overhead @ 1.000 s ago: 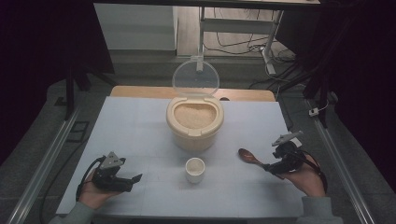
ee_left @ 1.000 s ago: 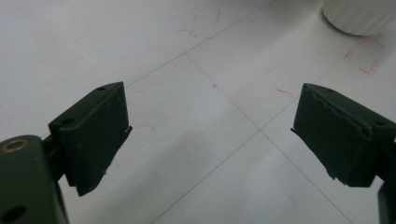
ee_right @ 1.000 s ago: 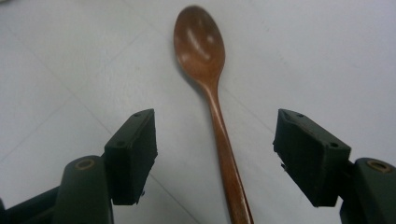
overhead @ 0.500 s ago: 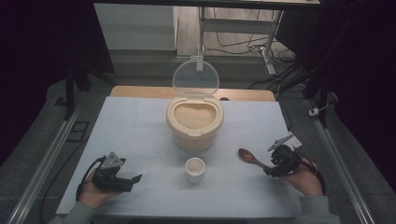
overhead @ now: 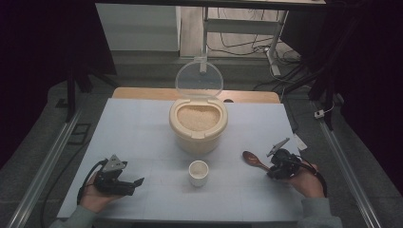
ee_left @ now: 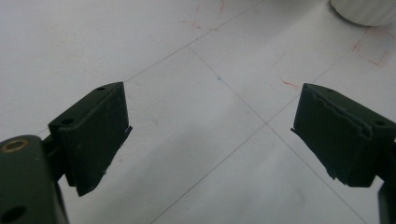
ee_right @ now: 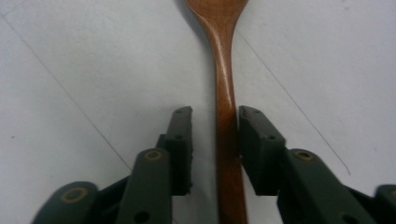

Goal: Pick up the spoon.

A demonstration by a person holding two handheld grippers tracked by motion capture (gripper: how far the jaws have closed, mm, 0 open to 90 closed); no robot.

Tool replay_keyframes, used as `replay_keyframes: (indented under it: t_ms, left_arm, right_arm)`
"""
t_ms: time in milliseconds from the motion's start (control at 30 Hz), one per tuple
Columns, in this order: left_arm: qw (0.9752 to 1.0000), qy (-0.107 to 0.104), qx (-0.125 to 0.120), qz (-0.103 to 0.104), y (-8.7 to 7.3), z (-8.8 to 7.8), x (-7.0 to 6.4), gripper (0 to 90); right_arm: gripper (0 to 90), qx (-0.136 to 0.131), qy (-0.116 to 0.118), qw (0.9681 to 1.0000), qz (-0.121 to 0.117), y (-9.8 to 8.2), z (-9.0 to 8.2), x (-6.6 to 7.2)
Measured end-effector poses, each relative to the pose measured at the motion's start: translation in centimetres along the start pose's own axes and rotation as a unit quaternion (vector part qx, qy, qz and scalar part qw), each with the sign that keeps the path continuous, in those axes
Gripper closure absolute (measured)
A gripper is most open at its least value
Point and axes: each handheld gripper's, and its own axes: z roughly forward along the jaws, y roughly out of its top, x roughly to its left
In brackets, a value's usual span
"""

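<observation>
Pale, grid-lined tabletop (overhead: 142, 133) spreads out under dim light, with dark floor and cables beyond its far edge. Largest on it is a cream rice container (overhead: 198, 124), filled with grains, its clear round lid (overhead: 199, 78) standing open behind it; it sits ahead of both hands, off to the left of the right hand-held gripper (overhead: 274, 167) and to the right of the left one. Next in size, the left hand-held gripper (overhead: 135, 185) rests low near the person's edge of the tabletop, held by the left hand (overhead: 97, 197); in its own view the two black jaws are spread wide with bare tabletop between them. The right hand-held gripper, held by the right hand (overhead: 306, 183), lies close to the surface, and its jaws have just been closing around the handle of a brown wooden spoon (ee_right: 225, 107). In its own view the handle runs straight between the jaws; the right jaw looks to touch it, while a thin gap remains at the left jaw. The spoon's bowl points ahead, away from that gripper, flat on the tabletop. Smallest, a white cup (overhead: 198, 172) stands to that gripper's left, between the two hands and well apart from both.
</observation>
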Motion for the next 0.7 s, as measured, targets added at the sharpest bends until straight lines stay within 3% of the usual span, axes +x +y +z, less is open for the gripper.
replay_keyframes:
  t_ms: [200,400,700]
  left_arm:
    - [1.0,0.0,0.001,0.002,0.01,0.02,-0.05,10.3]
    - [1.0,0.0,0.002,0.003,0.02,0.04,-0.09,10.3]
    - [1.0,0.001,0.003,0.002,-0.01,0.04,-0.03,10.3]
  right_arm:
    - [76.8,0.013,0.014,0.9997,-0.015,0.42,0.16,-0.03]
    - [78.6,0.012,0.026,0.9995,-0.013,0.41,0.25,-0.41]
    - [79.7,0.01,0.019,0.9996,-0.021,0.42,0.15,-0.17]
